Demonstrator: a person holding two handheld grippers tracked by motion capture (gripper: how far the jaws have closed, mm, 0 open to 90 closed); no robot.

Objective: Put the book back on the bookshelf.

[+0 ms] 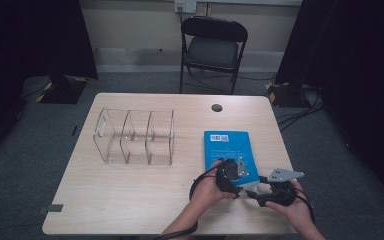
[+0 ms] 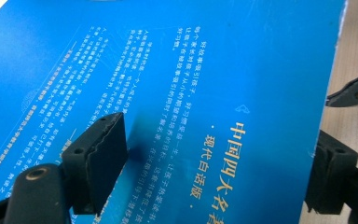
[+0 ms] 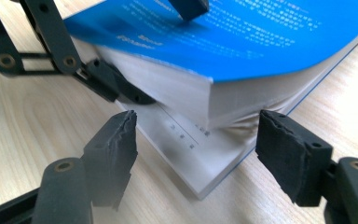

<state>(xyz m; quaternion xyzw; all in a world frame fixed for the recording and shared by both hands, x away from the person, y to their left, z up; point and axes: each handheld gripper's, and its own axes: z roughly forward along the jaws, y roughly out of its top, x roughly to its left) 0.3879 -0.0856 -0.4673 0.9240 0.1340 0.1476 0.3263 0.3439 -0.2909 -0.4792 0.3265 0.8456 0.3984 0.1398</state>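
A blue paperback [image 1: 226, 147] lies on the right half of the wooden table [image 1: 130, 200]. My left gripper [image 1: 235, 172] is at its near edge, shut on the cover and a thick block of pages. In the left gripper view one pad presses on the blue cover [image 2: 191, 70] and the other jaw sits past the book's edge. The right gripper view shows that block [image 3: 242, 42] raised, with a left finger [image 3: 121, 91] beneath it and the lowest pages [image 3: 186, 144] flat on the table. My right gripper [image 3: 200, 149] is open, its pads either side of the book's corner without touching it; in the high view the right gripper [image 1: 252, 192] sits by the near right corner.
A clear acrylic divider rack [image 1: 135, 136] stands left of the book. A dark round cable hole [image 1: 217, 107] is near the table's far edge. A black folding chair [image 1: 212, 47] stands beyond the table. The person's forearms come in over the front edge.
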